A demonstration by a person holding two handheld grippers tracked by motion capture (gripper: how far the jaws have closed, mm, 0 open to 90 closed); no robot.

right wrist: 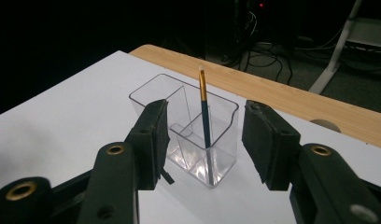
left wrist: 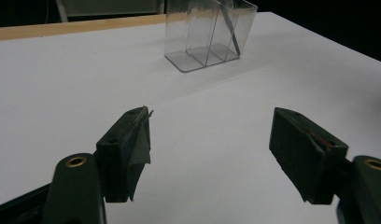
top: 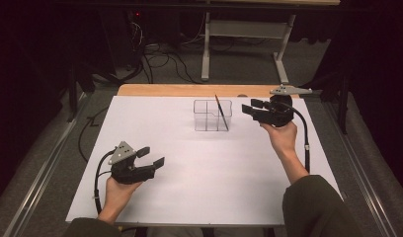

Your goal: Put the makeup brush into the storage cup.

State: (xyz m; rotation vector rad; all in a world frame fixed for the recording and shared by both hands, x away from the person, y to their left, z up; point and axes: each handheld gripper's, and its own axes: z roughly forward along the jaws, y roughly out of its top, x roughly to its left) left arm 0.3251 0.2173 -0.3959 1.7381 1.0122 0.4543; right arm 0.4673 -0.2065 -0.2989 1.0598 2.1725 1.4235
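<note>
Work sits at the point just after placing, as I read it: the brush (top: 221, 112) stands in the clear organizer (top: 212, 115) and neither tool holds anything.

At the left of the high view, the left hand-held gripper (top: 154, 157) rests low over the white counter (top: 199, 168), well apart from the organizer, its jaws wide apart and empty; the left hand (top: 118, 192) grips it from behind, forearm coming in from the near edge, jaws aimed toward the counter's middle.

Midway along the far side stands the organizer, divided into compartments. The brush leans upright in the right-hand one as seen from above, its pale tip above the rim — touching nothing but the organizer.

Further right, the right hand-held gripper (top: 249, 107) hangs just beside the organizer, level, pointing left at it. Its jaws stand partly apart with nothing between the pads; in the right gripper view they frame the brush (right wrist: 205, 116) without touching it. The right hand (top: 281, 137) holds it from below, wrist bent.

Next move, probably: draw the right one clear without knocking the organizer.
</note>
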